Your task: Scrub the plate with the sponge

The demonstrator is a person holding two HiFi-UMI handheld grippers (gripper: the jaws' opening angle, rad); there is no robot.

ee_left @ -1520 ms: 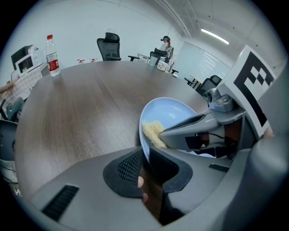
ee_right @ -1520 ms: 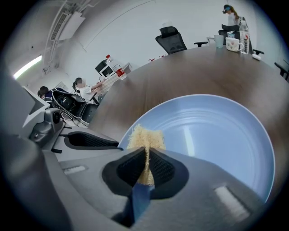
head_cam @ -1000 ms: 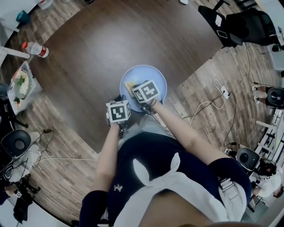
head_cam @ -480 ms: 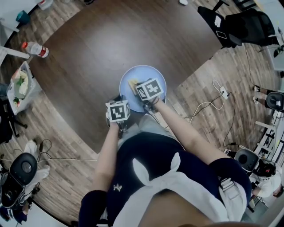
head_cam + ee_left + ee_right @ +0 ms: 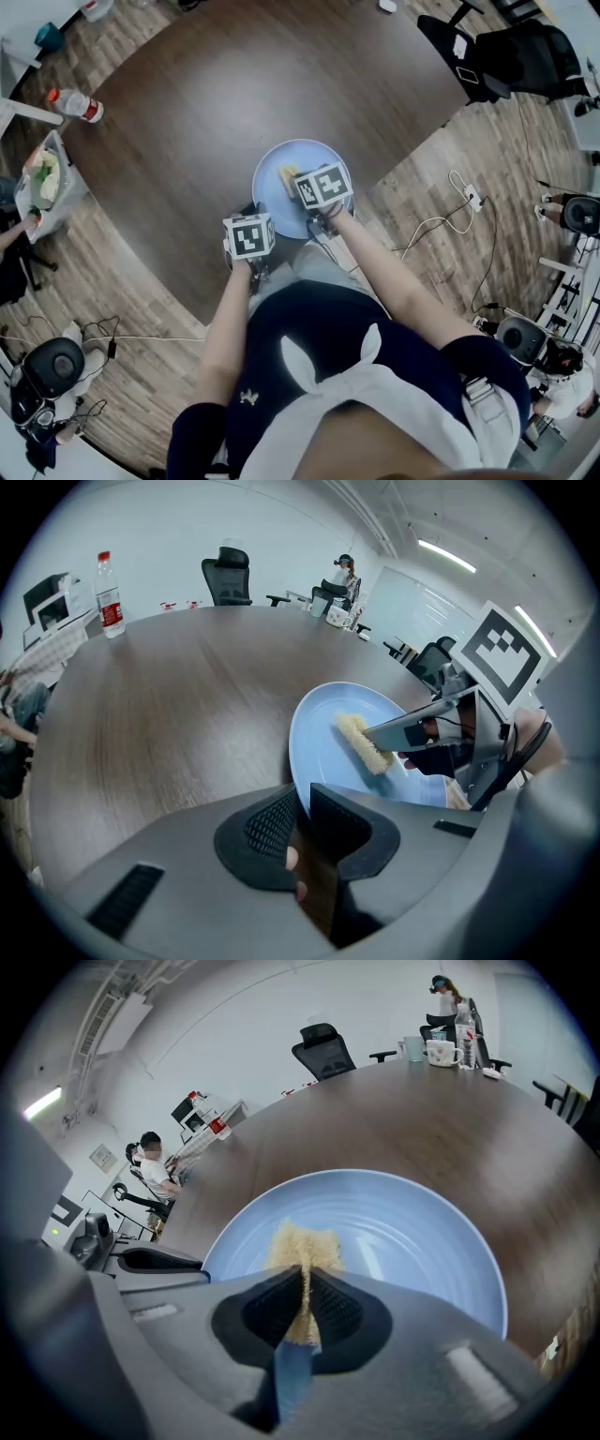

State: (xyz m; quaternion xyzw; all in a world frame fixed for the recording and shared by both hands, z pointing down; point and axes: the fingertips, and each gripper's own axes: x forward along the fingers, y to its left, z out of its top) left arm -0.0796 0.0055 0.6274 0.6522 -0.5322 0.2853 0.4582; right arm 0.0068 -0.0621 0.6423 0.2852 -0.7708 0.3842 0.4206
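- Head view: the plate point(image 5: 309, 155) lies on the table point(image 5: 216, 94), close to the near edge and directly in front of the person.
- State, left gripper point(image 5: 302, 819): the jaws are pressed onto the plate's near-left rim, with the rim seated between them. It cannot be determined whether this rim is raised off the table.
- State, right gripper point(image 5: 305, 1297): the jaws pinch the sponge point(image 5: 302, 1241) at its near end. The far end projects beyond the jaw tips and rests on the plate's face.
- Sponge position: on the plate, left of centre. Seen from the left gripper, it lies farther away and to the right, apart from that gripper's jaws.
- Handling, sponge: judged light, soft and compressible. It flattens where pinched. A grip at the near end, as shown, leaves the far end free to work; a grip too close to the edge may let it fold or pull out under load.
- Handling, plate: judged stiff, smooth and breakable. The glossy face gives little friction, so the rim is the only practical hold.
- Caution: scrubbing force directed away from the left gripper may slide the plate across the table. Brace at the rim and apply moderate downward pressure.
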